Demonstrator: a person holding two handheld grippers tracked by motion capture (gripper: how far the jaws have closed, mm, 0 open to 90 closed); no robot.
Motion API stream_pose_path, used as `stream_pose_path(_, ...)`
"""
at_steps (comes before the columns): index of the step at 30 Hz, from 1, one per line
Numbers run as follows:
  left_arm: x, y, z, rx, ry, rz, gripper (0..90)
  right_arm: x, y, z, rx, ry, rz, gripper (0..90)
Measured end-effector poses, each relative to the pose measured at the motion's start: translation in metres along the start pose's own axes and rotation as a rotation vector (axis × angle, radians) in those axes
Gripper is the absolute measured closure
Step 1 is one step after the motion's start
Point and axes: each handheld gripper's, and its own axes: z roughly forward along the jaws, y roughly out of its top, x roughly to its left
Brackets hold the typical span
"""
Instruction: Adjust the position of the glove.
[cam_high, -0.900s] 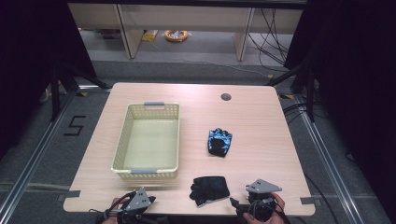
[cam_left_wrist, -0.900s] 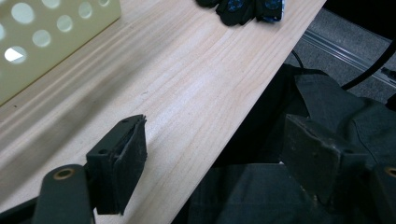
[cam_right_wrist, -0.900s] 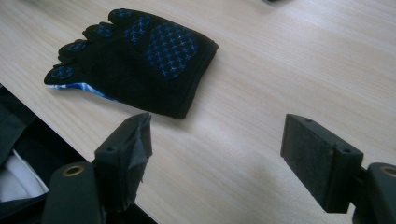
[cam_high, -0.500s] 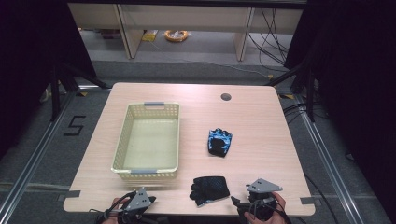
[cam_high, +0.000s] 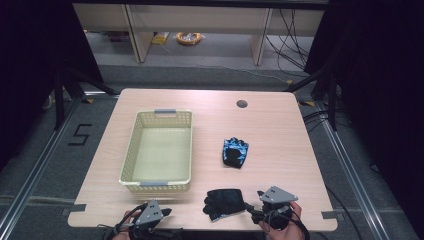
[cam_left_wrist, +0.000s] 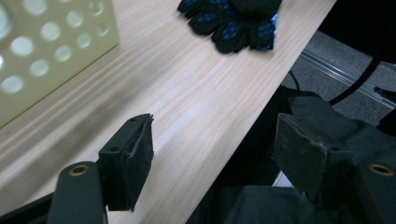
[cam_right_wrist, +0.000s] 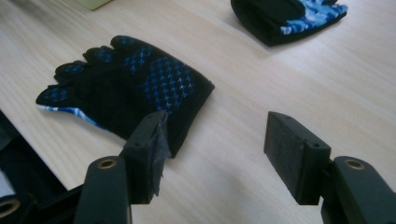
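Note:
A black glove with blue grip dots lies palm up near the table's front edge. A second glove, black with a blue camouflage back, lies farther back at mid table. My right gripper stands open just right of the dotted glove's cuff, its left jaw at the cuff's edge and nothing between the jaws. My left gripper is open at the front edge, left of that glove, holding nothing.
A pale yellow perforated basket stands left of centre, with nothing inside it. A round cable hole sits at the table's back right. Bare wood lies right of the gloves. Beyond the table are floor rails and cables.

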Motion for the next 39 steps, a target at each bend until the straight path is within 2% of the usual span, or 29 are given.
stream_pose_path(1,-0.003,0.001,0.003,-0.029,-0.010,-0.036,28.4,-0.001,0.001,0.002,-0.021,-0.007,-0.013,42.5)
stream_pose_path(2,-0.001,0.003,0.004,-0.007,-0.010,-0.012,28.4,0.001,0.002,0.000,-0.008,-0.001,0.017,43.4)
stream_pose_path(3,-0.002,0.004,0.007,-0.032,-0.015,-0.021,28.5,-0.002,0.003,0.002,-0.030,-0.002,-0.013,43.8)
stream_pose_path(4,-0.003,0.007,0.009,-0.025,-0.027,-0.031,30.2,-0.002,0.005,0.005,-0.030,0.005,0.001,46.2)
stream_pose_path(5,-0.002,0.008,0.011,-0.018,-0.017,-0.015,30.7,-0.003,0.006,0.007,-0.028,0.006,-0.005,46.5)
stream_pose_path(6,-0.003,0.009,0.015,-0.035,-0.020,-0.019,30.7,-0.003,0.006,0.007,-0.028,0.006,-0.005,46.5)
stream_pose_path(7,-0.003,0.010,0.018,-0.030,-0.019,-0.019,30.7,-0.003,0.007,0.009,-0.024,0.008,-0.009,46.5)
stream_pose_path(8,-0.004,0.011,0.019,-0.026,-0.019,-0.015,30.7,-0.003,0.008,0.010,-0.014,0.017,0.012,46.8)
stream_pose_path(10,-0.004,0.014,0.024,-0.020,-0.025,-0.004,31.7,-0.004,0.011,0.014,-0.023,0.023,-0.003,47.0)
stream_pose_path(12,-0.005,0.017,0.027,-0.013,-0.030,-0.018,32.1,-0.005,0.014,0.017,-0.028,0.021,-0.006,47.7)
stream_pose_path(13,-0.005,0.019,0.029,-0.010,-0.022,-0.006,32.4,-0.007,0.016,0.019,-0.024,0.023,-0.020,48.2)
stream_pose_path(14,-0.005,0.020,0.031,-0.021,-0.029,-0.007,32.4,-0.006,0.017,0.021,-0.019,0.030,0.010,48.3)
stream_pose_path(17,-0.005,0.026,0.037,-0.013,-0.018,0.000,34.2,-0.010,0.021,0.028,-0.020,0.039,0.008,50.9)
stream_pose_path(18,-0.006,0.027,0.039,-0.021,-0.023,-0.003,34.6,-0.011,0.022,0.030,-0.020,0.042,-0.006,51.8)
stream_pose_path(19,-0.006,0.029,0.041,-0.012,-0.033,0.013,35.3,-0.012,0.023,0.032,-0.018,0.052,-0.002,52.9)
stream_pose_path(20,-0.008,0.030,0.044,-0.025,-0.030,-0.002,37.1,-0.012,0.026,0.035,-0.001,0.062,0.009,54.7)
stream_pose_path(21,-0.007,0.033,0.048,-0.006,-0.026,0.041,38.2,-0.015,0.027,0.038,-0.019,0.058,-0.024,55.6)
stream_pose_path(23,-0.007,0.036,0.052,-0.001,-0.031,0.045,39.9,-0.015,0.030,0.042,-0.004,0.081,-0.004,57.4)
stream_pose_path(28,-0.008,0.042,0.059,-0.004,-0.021,0.059,45.2,-0.018,0.033,0.052,-0.002,0.109,-0.007,59.2)
stream_pose_path(29,-0.006,0.045,0.061,0.008,-0.026,0.109,45.2,-0.018,0.034,0.053,0.003,0.121,0.001,59.4)
stream_pose_path(30,-0.009,0.046,0.064,-0.007,-0.025,0.066,47.0,-0.017,0.034,0.055,0.003,0.127,0.005,59.6)
stream_pose_path(31,-0.007,0.050,0.068,0.007,-0.024,0.120,47.7,-0.017,0.035,0.057,0.001,0.134,-0.010,59.8)
stream_pose_path(32,-0.007,0.050,0.068,0.007,-0.024,0.120,49.1,-0.017,0.035,0.057,0.001,0.134,-0.010,59.8)
stream_pose_path(33,-0.010,0.051,0.073,0.005,-0.037,0.090,50.0,-0.018,0.035,0.059,0.018,0.134,-0.016,60.3)
stream_pose_path(35,-0.012,0.052,0.075,0.011,-0.044,0.083,50.3,-0.018,0.035,0.060,0.035,0.138,-0.016,60.3)
stream_pose_path(36,-0.013,0.052,0.077,0.015,-0.049,0.090,50.6,-0.016,0.033,0.063,0.025,0.132,0.005,60.3)
stream_pose_path(37,-0.015,0.052,0.080,0.032,-0.043,0.118,51.2,-0.016,0.033,0.064,0.066,0.150,0.012,60.7)
stream_pose_path(38,-0.015,0.052,0.080,0.032,-0.043,0.118,52.1,-0.016,0.033,0.064,0.066,0.150,0.012,60.7)
stream_pose_path(39,-0.016,0.052,0.080,0.041,-0.028,0.142,53.6,-0.017,0.031,0.067,0.041,0.147,0.017,63.2)
